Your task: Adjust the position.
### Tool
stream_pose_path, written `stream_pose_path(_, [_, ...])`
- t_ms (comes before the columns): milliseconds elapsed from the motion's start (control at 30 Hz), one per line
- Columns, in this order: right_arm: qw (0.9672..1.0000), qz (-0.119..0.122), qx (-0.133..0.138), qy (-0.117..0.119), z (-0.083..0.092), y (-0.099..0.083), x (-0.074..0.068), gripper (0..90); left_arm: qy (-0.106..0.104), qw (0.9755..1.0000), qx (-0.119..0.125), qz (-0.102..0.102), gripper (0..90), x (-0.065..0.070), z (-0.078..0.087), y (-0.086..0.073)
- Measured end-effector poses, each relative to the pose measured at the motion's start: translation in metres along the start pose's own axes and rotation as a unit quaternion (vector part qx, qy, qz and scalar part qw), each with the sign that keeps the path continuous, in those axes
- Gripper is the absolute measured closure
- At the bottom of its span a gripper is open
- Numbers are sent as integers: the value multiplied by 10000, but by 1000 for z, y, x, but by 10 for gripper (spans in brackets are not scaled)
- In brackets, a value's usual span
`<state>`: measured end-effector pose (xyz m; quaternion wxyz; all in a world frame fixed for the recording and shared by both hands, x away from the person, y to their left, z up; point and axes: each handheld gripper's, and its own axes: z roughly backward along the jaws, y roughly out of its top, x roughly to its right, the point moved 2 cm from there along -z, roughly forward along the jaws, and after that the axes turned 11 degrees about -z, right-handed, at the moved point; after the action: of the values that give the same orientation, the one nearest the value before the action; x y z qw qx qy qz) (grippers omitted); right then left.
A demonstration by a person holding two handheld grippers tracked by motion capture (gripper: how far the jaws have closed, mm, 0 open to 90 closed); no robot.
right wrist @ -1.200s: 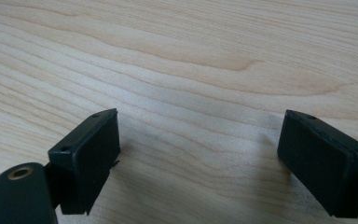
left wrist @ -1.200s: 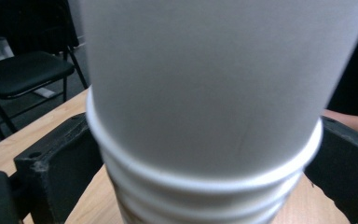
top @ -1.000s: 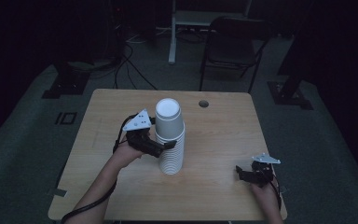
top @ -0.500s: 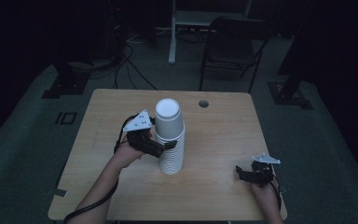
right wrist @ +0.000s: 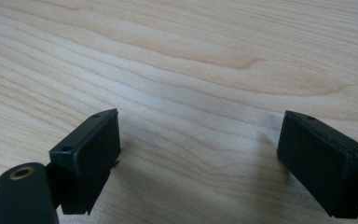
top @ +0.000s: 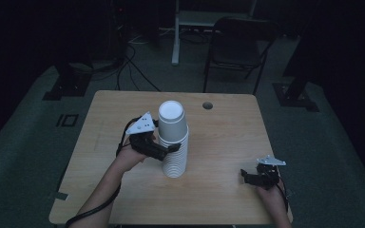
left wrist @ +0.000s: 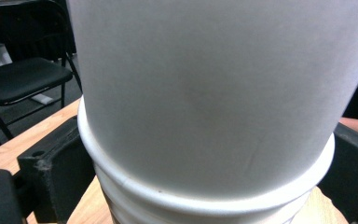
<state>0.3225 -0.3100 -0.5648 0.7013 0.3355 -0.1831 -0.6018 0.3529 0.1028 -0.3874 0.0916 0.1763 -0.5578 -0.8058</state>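
- A tall stack of white paper cups stands upside down near the middle of the wooden table, bases up, rims nested toward the tabletop.
- The left gripper comes in from the stack's 9 o'clock side. Its jaws straddle the stack about halfway up, one at either flank; in the left gripper view a black jaw sits on each side of the top cup, just at its rolled rim.
- Whether those jaws actually press the cup wall or merely bracket it, I cannot tell.
- The right gripper rests low at about 4 o'clock from the stack, well apart from it, jaws spread wide over bare wood with nothing between them.
- Judged step: separating the upper cups from the lower ones.
- To do it well: squeeze only lightly, since thin paper walls will dent; catch under a rim, not on the smooth wall.
- Lift straight up along the stack's axis; a tilt could topple the rest.
- The free right gripper could steady the lower cups if they cling.
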Motion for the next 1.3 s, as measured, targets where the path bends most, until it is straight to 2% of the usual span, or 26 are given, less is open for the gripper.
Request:
stream_pose_path(133, [9998, 157, -120, 18, 1, 3, -2, 123, -27, 10000, -20, -14, 41, -1, 0, 1])
stream_pose_path(200, [9996, 233, -92, 139, 4, 5, -5, 124, -34, 10000, -28, -14, 41, -1, -1, 1])
stream_pose_path(233, [9992, 238, -68, 329, 7, 9, -8, 124, -41, 10000, -27, -18, 41, -1, -1, 1])
stream_pose_path(267, [9992, 238, -68, 329, 7, 9, -8, 124, -39, 10000, -27, -11, 41, -1, -1, 1])
stream_pose_path(400, [9978, 320, 13, 579, 13, 15, -12, 125, -42, 10000, -14, -15, 41, -2, -1, 0])
stream_pose_path(433, [9970, 308, 39, 713, 16, 19, -14, 125, -44, 10000, -15, -19, 41, -2, -1, 0])
stream_pose_path(533, [9966, 328, 92, 753, 18, 20, -16, 126, -47, 10000, -21, -19, 41, -2, -1, 0])
stream_pose_path(567, [9952, 314, 163, 911, 23, 24, -18, 126, -49, 10000, -14, -14, 41, -2, -1, 0])
stream_pose_path(767, [9904, 363, 400, 1271, 38, 37, -28, 127, -50, 10000, -20, -14, 41, -2, -1, 1])
stream_pose_path(800, [9904, 363, 400, 1271, 38, 37, -28, 127, -50, 10000, -20, -14, 41, -2, -1, 1])
stream_pose_path(833, [9872, 388, 547, 1445, 47, 44, -34, 136, -52, 10000, -25, -16, 41, -2, -1, 1])
stream_pose_path(933, [9841, 432, 683, 1584, 56, 52, -40, 136, -51, 10000, -12, -18, 41, -2, -1, 0])
stream_pose_path(1000, [9830, 455, 736, 1616, 59, 54, -42, 137, -52, 10000, -15, -21, 41, -2, -1, 0])
stream_pose_path(1167, [9738, 711, 897, 1964, 73, 67, -59, 144, -69, 10000, -47, -25, 41, -2, -1, 1])
stream_pose_path(1200, [9738, 711, 897, 1964, 73, 67, -59, 144, -68, 10000, -48, -19, 41, -2, -1, 1])
stream_pose_path(1300, [9664, 841, 1013, 2209, 83, 75, -71, 144, -70, 10000, -54, -25, 41, -2, -1, 1])
